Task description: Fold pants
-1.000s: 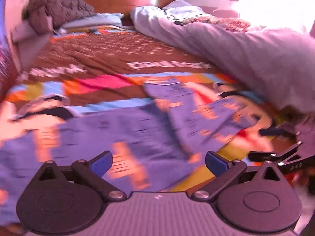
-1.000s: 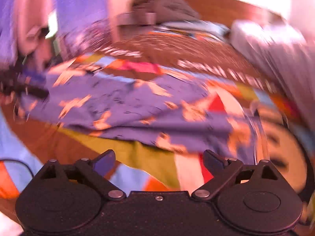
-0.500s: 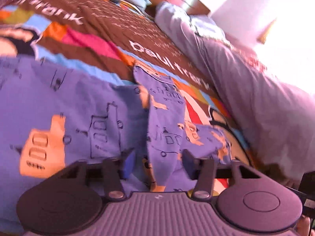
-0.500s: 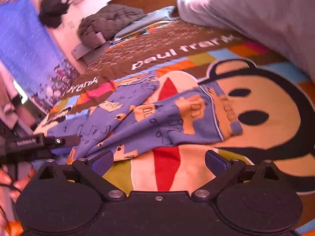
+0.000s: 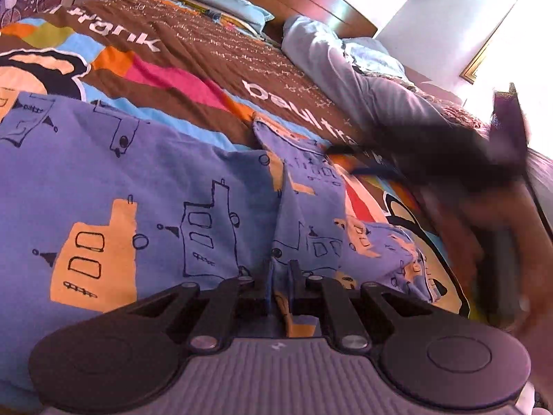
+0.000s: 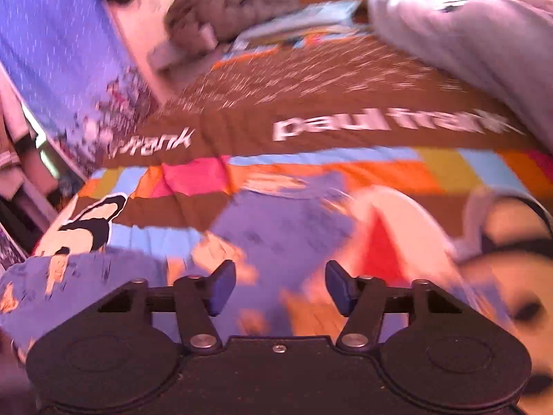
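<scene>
On the bedspread, a soft printed cover with brown, pink, orange and blue blocks and white lettering, the pants are laid out flat. They are of thin purple-blue fabric printed with orange blocks and black line drawings. A raised fold of this fabric is clamped by the left gripper, whose black jaws are drawn almost together on the cloth. Beyond that fold, one pant leg is seen bunched and wrinkled on the bedspread.

Over the pants, the right gripper is held with its blue-padded fingers set well apart; nothing is gripped between them. Its view is blurred, and the pants are seen there only as a purple-and-orange smear just beyond the fingers. In the left view, the right gripper is visible as a dark blur above the far edge of the pants.

At the far end of the bedspread, a curved wooden headboard is seen, with a crumpled grey blanket piled along one side.
</scene>
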The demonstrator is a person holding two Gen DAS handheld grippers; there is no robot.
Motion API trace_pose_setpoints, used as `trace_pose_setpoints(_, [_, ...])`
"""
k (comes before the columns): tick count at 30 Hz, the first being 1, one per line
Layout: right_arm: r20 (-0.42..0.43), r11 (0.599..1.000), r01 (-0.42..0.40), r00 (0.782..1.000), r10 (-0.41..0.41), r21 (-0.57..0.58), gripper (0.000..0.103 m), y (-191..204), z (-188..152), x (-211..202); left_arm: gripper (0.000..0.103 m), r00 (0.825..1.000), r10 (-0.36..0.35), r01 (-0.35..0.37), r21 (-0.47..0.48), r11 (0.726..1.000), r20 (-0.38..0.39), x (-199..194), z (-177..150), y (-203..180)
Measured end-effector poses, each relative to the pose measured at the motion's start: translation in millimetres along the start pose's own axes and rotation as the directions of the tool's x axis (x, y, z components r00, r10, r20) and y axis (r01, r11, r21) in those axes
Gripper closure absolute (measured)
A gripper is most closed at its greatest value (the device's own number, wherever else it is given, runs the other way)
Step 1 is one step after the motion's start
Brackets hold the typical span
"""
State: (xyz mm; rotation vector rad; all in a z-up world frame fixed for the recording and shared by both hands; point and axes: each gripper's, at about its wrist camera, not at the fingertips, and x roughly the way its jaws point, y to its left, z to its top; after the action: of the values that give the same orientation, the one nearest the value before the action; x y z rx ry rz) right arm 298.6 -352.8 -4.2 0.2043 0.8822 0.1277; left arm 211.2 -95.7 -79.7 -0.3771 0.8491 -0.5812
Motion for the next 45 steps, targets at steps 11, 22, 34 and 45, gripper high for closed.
trace_pose_setpoints(11, [-0.223,0.966,0.212,0.945,-0.241,-0.147,0.061,70,56,110,0.094,1.0,-0.005,0.004,-0.05,0.999,-0.009,-1,2,8])
trace_pose_setpoints(22, [0.032,0.969,0.238,0.971,-0.237,-0.059,0.101,35,51,6,0.103,0.977,0.18,-0.188,0.066,0.98,0.114,-35,0,-18])
trace_pose_setpoints(34, [0.089,0.873,0.175,0.966,-0.241,0.455,0.101,-109,-78,-137,0.103,0.957,0.289,-0.274,0.437,0.857,0.034,-28,-10,-86])
trace_pose_setpoints(45, [0.066,0.82,0.104,0.983,-0.17,0.563,0.063,-149,-158,-119,0.055,0.97,0.242,-0.148,0.695,0.704,-0.038,28,27,-154])
